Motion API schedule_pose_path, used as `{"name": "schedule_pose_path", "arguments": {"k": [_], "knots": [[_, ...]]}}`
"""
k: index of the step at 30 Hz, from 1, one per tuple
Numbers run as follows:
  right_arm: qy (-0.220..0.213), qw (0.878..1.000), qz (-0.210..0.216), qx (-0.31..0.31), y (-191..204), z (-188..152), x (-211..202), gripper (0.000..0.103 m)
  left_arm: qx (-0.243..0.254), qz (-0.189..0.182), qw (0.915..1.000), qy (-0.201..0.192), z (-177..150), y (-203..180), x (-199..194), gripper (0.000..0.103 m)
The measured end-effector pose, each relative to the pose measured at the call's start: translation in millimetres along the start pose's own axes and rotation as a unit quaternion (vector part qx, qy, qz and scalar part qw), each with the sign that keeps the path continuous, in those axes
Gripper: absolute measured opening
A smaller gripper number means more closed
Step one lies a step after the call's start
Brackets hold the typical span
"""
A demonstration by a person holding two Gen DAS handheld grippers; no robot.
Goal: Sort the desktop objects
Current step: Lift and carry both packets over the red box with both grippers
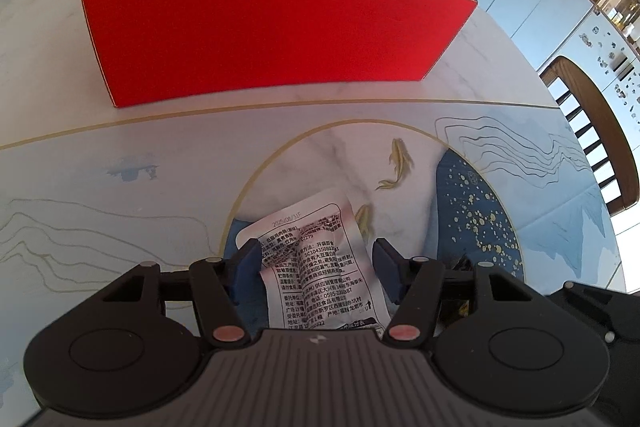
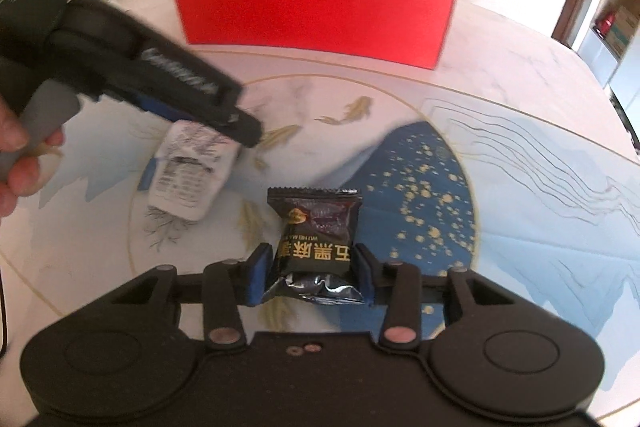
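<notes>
Landmark: red box (image 1: 276,27) at the table's (image 1: 100,147) far side. Left gripper (image 1: 316,259) is straddling a white packet (image 1: 316,267), fingers spread, not yet pinching; packet's long axis is pointing boxward. Right gripper (image 2: 310,267) is closing on a black packet (image 2: 316,239), pads touching its sides. Both packets are lying short of the box; left one nearer.

A printed packet (image 1: 316,267) lies on the table (image 1: 120,163) between the left gripper's (image 1: 316,259) jaws, a box (image 1: 276,27) well ahead. A sweet packet (image 2: 318,247) sits between the right gripper's (image 2: 310,267) jaws, the printed packet ahead-left and the box beyond.
</notes>
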State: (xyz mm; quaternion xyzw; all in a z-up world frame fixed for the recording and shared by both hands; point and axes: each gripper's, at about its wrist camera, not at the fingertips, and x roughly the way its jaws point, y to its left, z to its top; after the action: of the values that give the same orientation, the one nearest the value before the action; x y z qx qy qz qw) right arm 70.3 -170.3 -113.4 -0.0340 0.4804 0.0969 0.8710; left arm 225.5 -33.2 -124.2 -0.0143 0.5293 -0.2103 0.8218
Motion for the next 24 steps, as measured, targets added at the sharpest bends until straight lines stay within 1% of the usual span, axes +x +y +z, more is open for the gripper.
{"name": "schedule_pose_path", "arguments": {"k": [2, 3, 7, 11, 19, 22, 24], "knots": [[-0.002, 1.0, -0.002, 0.008, -7.3, 1.7, -2.0, 0.042, 0.001, -0.002, 1.0, -0.001, -1.0, 0.8, -1.2, 0.06], [-0.003, 1.0, -0.003, 0.012, -11.7, 18.2, 7.3, 0.042, 0.0, -0.003, 1.0, -0.001, -1.8, 1.2, -1.6, 0.06], [-0.007, 1.0, -0.012, 0.023, -19.0, 22.5, 2.0, 0.041, 0.003, -0.006, 1.0, -0.004, -6.0, 2.0, -5.3, 0.06], [-0.004, 1.0, -0.014, 0.027, -22.2, 23.8, 10.1, 0.037, 0.003, -0.012, 0.9999, -0.003, -11.0, 3.1, -9.7, 0.06], [-0.007, 0.999, -0.01, 0.04, -25.5, 28.5, 8.7, 0.035, -0.001, -0.032, 0.9995, -0.003, -16.9, 6.2, -20.0, 0.06], [-0.01, 0.999, -0.008, 0.042, -25.6, 30.3, 7.2, 0.035, 0.009, -0.03, 0.9995, -0.009, -20.3, 6.1, -23.6, 0.06], [-0.013, 0.999, -0.009, 0.042, -24.8, 31.3, 5.0, 0.035, 0.005, -0.031, 0.9995, -0.01, -23.2, 8.8, -25.2, 0.06]]}}
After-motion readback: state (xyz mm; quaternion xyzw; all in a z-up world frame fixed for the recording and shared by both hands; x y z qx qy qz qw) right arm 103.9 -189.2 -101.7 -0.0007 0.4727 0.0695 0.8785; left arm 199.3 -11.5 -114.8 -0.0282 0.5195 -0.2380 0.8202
